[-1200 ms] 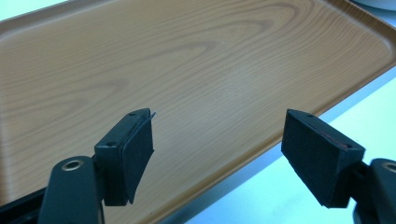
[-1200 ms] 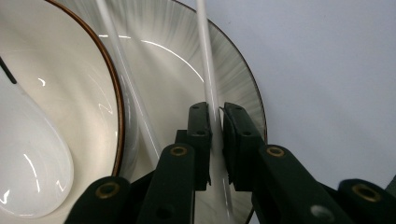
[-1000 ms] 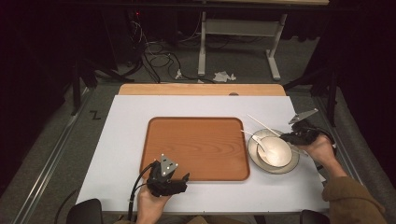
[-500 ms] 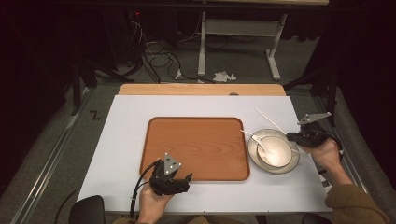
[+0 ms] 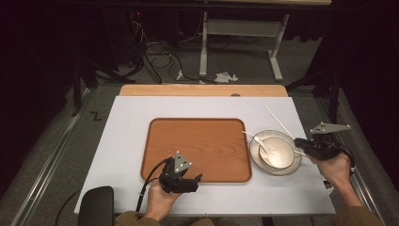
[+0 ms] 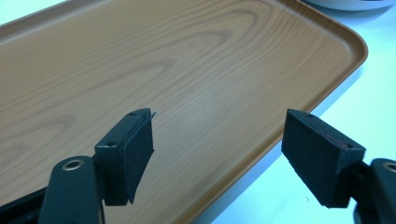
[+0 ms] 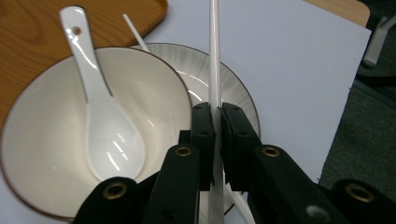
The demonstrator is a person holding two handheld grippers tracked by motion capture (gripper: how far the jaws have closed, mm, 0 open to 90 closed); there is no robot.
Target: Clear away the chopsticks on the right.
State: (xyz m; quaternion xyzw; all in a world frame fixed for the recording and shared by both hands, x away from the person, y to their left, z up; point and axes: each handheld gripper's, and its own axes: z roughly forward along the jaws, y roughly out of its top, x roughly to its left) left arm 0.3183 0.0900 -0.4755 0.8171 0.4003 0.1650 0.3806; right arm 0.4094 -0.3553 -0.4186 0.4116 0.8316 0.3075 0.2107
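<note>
**Right gripper pulled outward with one chopstick clamped**

Moved since the earlier high views: right gripper (image 5: 301,149), carried from over the bowl's far rim out to the right edge of the plate (image 5: 256,155) and slightly raised. One white chopstick (image 7: 214,60) is clamped between its pads; jaws are seen pressed nearly flat together, the stick running up from between the fingertips and on past them, away from the person. In the high view that stick (image 5: 279,122) is seen slanting from the fingertips toward the far side of the table (image 5: 127,136)

Second chopstick (image 7: 136,31) is seen beyond and left of the fingertips, resting across the plate's far rim near the tray corner. Bowl (image 7: 37,140) sits on the plate just left of the pads, spoon (image 7: 100,121) lying inside it, handle pointing away

Left gripper (image 5: 192,180) has been kept near the tray's near edge. Its jaws are spread wide, nothing between them; the empty tray (image 6: 187,60) lies just ahead of the fingertips

Judgement: chopstick pick-up looks done for one stick only. Placement on the tray is probably next, second stick still to be collected. Grip is thin and off-centre, so pivoting of the stick is a risk
</note>
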